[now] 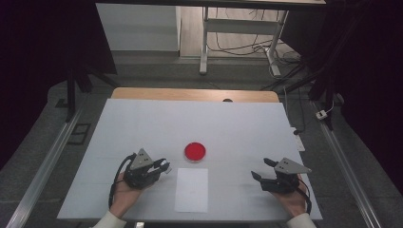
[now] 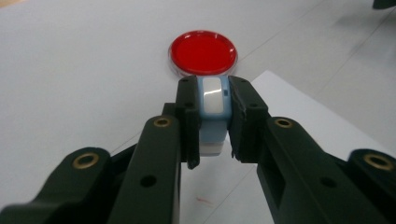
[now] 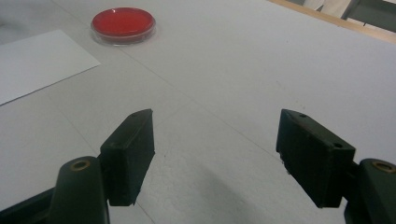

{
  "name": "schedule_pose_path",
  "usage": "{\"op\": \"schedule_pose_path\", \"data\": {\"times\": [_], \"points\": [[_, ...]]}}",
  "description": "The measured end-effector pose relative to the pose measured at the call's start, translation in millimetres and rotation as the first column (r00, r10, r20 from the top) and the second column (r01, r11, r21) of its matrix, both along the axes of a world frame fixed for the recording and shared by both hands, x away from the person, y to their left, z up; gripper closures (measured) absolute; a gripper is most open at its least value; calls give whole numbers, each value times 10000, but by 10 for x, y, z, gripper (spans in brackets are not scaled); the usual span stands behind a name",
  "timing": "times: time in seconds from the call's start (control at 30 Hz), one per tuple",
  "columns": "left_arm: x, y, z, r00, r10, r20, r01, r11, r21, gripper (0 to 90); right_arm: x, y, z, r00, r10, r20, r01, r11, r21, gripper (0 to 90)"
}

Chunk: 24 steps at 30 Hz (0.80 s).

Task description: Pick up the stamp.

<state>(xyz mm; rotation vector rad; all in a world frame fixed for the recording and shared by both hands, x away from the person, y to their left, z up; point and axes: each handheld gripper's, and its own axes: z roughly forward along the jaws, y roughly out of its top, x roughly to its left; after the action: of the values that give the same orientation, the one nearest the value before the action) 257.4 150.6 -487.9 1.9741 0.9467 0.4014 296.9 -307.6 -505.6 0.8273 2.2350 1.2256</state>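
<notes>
Clamping a small blue-and-white block (image 2: 213,112) in the left gripper (image 2: 213,122), near the table's (image 1: 142,123) front edge, just short of the red dish (image 2: 203,52); right gripper (image 3: 215,154) wide open, empty; paper sheet (image 1: 191,189) between; dark room.

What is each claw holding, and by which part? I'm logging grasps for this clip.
The left claw is shut on a small blue-and-white block, gripped by its two opposite sides. The right claw stands open, holding nothing.

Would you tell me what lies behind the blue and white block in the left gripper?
A red dish sits behind the block; the block covers its near rim.
</notes>
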Motion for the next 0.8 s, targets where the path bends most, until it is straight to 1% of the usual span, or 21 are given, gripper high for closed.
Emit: {"op": "schedule_pose_path", "data": {"times": [0.23, 0.43, 0.53, 0.8], "points": [[36, -24, 81, 9999, -95, 117, 98, 9995, -284, 748, -1, 5, -1, 10000, -13, 0, 13, 10000, 5, 277], [53, -59, 140, 9993, -232, 299, 243, 9990, -369, 748, -1, 5, 0, 10000, -22, -25, 22, 10000, -75, 278], [63, -82, 167, 9989, -314, 354, 328, 9986, -406, 748, 0, 6, -3, 10000, -10, -10, 10, 10000, -2, 278], [95, -175, 235, 9970, -572, 521, 597, 9970, -486, 748, 1, 15, -5, 10000, 16, -20, -16, 10000, -64, 279]]}}
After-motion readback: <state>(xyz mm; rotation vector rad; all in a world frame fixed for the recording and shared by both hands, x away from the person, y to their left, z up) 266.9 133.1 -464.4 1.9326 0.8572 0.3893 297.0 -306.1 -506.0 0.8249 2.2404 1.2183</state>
